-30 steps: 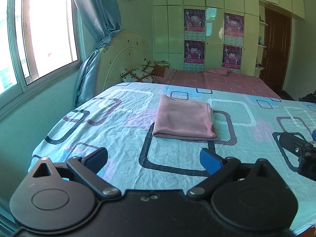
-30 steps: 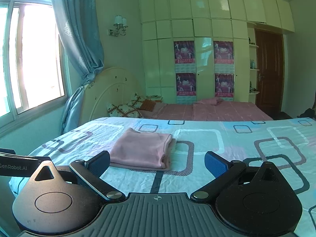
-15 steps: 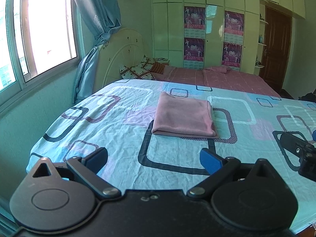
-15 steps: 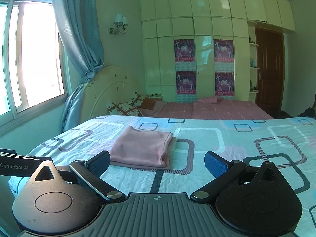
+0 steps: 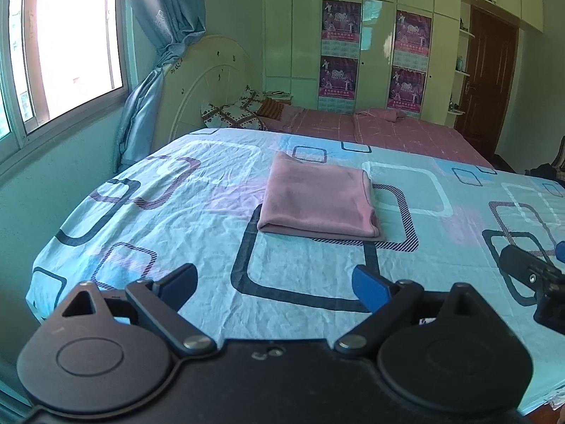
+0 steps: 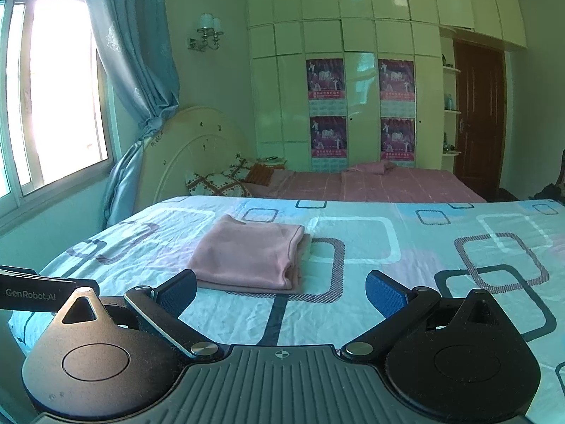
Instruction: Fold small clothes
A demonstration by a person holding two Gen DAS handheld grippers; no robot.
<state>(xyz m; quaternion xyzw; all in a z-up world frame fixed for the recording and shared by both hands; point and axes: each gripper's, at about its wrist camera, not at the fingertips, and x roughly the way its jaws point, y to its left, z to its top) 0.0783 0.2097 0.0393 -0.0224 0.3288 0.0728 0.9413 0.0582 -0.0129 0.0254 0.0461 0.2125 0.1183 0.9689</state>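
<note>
Our left tongs (image 5: 273, 284) and right tongs (image 6: 280, 291) hang wide, empty; pink cloth (image 5: 319, 198) seems folded, perhaps done.

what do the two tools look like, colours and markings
Both are matte black: two round, teardrop-shaped hubs with silver pivot pins and angled link arms ending in blue textured pads. The left tool has a smooth black centre plate. The right tool has a ribbed centre plate with a small crosshair mark. White "GenRobot.AI" lettering shows on the left tool's side. No cables or sleeves are visible.
</note>
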